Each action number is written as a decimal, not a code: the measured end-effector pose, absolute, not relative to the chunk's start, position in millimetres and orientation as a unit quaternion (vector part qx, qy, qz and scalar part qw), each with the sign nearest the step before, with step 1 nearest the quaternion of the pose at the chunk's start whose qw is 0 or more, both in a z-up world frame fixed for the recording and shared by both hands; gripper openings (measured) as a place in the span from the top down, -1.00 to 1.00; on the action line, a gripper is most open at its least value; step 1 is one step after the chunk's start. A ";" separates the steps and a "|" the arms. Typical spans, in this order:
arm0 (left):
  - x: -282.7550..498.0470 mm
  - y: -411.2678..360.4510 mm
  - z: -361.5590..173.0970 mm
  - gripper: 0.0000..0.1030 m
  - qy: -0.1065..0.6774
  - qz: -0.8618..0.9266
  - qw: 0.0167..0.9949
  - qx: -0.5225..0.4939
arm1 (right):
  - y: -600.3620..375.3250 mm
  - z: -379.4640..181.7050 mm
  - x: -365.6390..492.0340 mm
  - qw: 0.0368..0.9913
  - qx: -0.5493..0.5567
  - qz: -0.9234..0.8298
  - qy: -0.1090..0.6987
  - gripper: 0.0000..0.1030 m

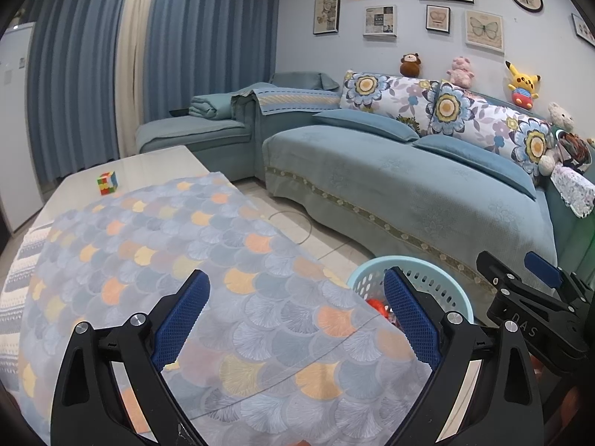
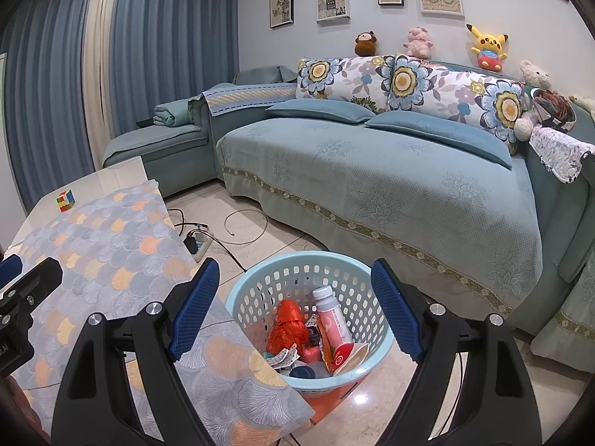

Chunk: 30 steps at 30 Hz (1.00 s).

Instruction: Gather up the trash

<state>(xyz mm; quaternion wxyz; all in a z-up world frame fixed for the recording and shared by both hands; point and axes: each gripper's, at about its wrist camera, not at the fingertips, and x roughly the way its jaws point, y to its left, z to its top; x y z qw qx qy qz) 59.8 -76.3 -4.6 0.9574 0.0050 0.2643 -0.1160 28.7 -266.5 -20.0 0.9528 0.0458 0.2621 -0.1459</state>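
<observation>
A light blue perforated basket (image 2: 256, 282) stands on the floor beside the table and holds trash: a pink bottle (image 2: 331, 316), an orange bag (image 2: 288, 325), wrappers and small items. My right gripper (image 2: 293, 308) is open and empty above the basket. My left gripper (image 1: 295, 314) is open and empty above the scale-patterned tablecloth (image 1: 167, 245). The basket rim (image 1: 409, 262) shows in the left wrist view, with the right gripper (image 1: 520, 297) beside it.
A Rubik's cube (image 1: 108, 183) sits on the bare far end of the table. A blue sofa (image 2: 372, 171) with floral cushions and plush toys runs along the wall. A power strip (image 2: 199, 243) and cables lie on the tiled floor.
</observation>
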 end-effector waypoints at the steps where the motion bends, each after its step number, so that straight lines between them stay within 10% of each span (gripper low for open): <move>1: 59.6 -76.3 -4.6 -0.79 0.264 -0.116 0.957 0.005 | -266.2 -20.0 28.7 0.953 0.046 -0.146 0.262 -0.54; 30: 59.2 -77.8 -4.2 -0.79 0.264 -0.115 0.958 0.010 | -265.2 -20.1 27.8 0.953 0.046 -0.147 0.261 -0.54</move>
